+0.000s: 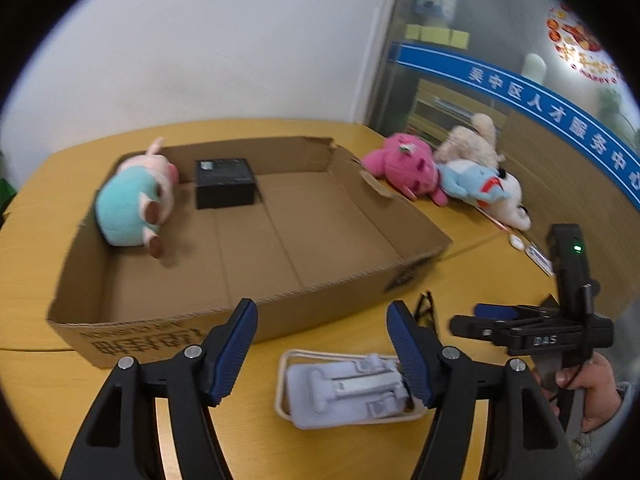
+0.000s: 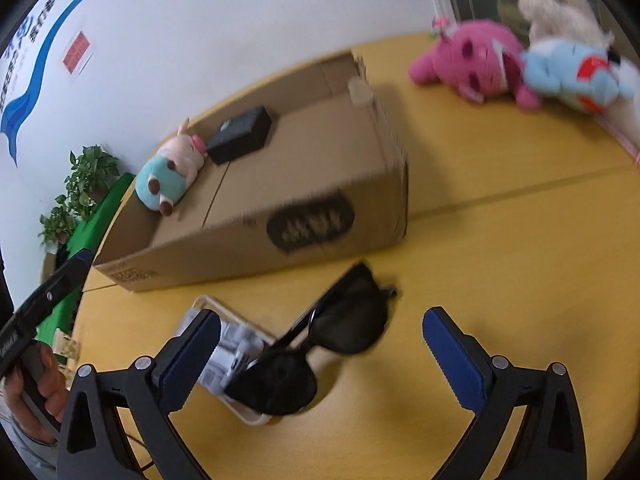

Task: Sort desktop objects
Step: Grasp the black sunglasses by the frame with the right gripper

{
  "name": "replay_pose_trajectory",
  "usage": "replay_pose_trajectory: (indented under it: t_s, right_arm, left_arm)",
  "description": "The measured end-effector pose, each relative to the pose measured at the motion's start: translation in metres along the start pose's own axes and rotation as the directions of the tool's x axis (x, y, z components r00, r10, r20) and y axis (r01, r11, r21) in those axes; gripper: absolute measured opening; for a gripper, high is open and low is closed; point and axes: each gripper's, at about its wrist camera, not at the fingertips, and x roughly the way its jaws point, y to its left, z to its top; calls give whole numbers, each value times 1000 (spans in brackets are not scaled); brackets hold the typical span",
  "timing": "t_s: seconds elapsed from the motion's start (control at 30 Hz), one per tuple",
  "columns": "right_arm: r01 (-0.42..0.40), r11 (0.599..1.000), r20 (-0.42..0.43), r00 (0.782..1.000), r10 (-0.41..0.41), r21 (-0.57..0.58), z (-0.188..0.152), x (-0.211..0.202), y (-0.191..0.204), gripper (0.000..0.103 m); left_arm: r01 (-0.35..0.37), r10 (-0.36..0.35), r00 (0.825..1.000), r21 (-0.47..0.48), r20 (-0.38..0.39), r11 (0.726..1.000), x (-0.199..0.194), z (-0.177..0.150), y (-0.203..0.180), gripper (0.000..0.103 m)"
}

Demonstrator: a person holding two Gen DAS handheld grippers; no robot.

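Sorting so far: pig plush [image 1: 134, 200], black box [image 1: 225, 182] in carton [image 1: 360, 216]
Left: sunglasses [image 2: 320, 356], tray [image 1: 344, 388], three plushies [image 1: 452, 172]
Grippers: left gripper [image 1: 322, 354], right gripper [image 2: 322, 354] both spread, empty

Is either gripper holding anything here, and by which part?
Nothing is held: the left gripper and right gripper are both open.

The sunglasses [image 2: 320, 344] hide part of the grey tray [image 2: 236, 344] beneath them. Print on the box [image 2: 312, 224] is too blurred to read. The white plush [image 2: 628, 92] is cut off at the picture's edge.
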Motion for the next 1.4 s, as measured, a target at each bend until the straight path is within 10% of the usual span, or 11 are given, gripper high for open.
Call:
replay_pose_trajectory:
  t_s: [0.53, 1.03, 1.17, 1.4]
  right_arm:
    - [-156, 987, -143, 977, 159, 33, -28, 52, 6, 52]
    - [-219, 975, -154, 965, 212, -27, -35, 48, 15, 50]
    - [-204, 976, -149, 970, 191, -76, -36, 44, 24, 48]
    - [-186, 973, -130, 977, 169, -135, -32, 38, 38, 43]
  left_arm:
    - [160, -167, 973, -59, -156, 985, 55, -6, -9, 67]
    - [331, -350, 824, -123, -446, 936, 153, -19, -54, 63]
    - [338, -369, 811, -151, -454, 929, 155, -22, -54, 35]
    - [336, -368, 838, -149, -403, 930, 136, -11, -49, 31]
